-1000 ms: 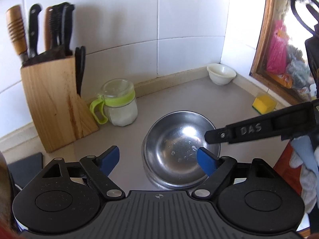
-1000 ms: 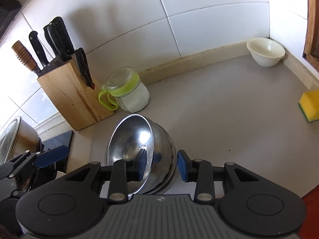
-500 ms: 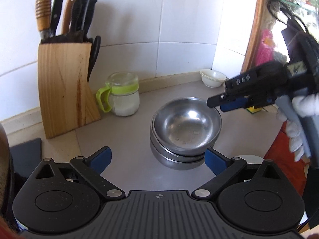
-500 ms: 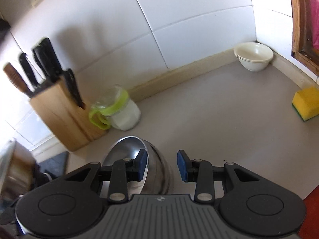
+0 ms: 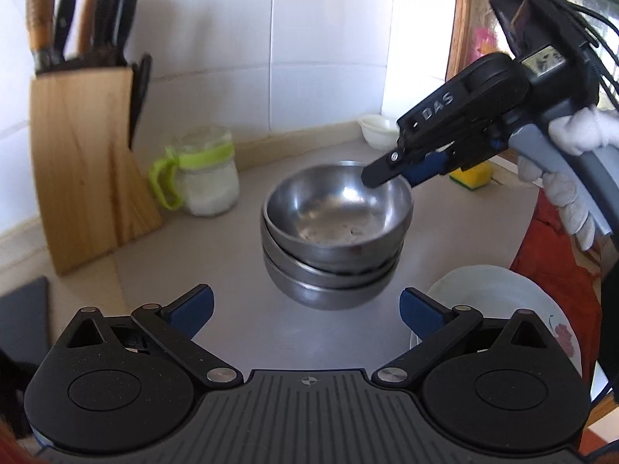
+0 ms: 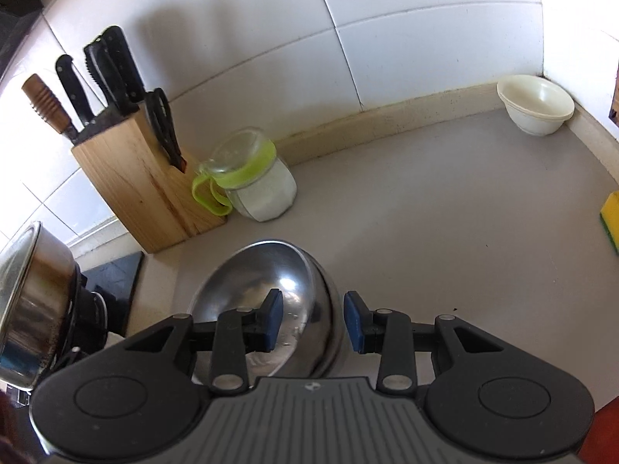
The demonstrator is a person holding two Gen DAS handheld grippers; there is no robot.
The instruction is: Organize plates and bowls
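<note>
I see my stack of steel bowls (image 5: 336, 232) sitting just ahead of my left fingers (image 5: 191, 307), centred between their tips but not touching them. They are round, shiny and nested rim-up, the top bowl (image 5: 337, 208) tilted a little in the one below. One of my right fingers (image 6: 272, 319) is inside the top bowl's rim, the other outside its wall. A white plate (image 5: 499, 301) with a red flower lies flat just beyond my left gripper's right-side finger. A cream bowl (image 6: 536, 103) stands upright far ahead of my right fingers, in the corner.

steel bowl (image 6: 271, 290) rim between right gripper (image 6: 313, 321) pads
</note>
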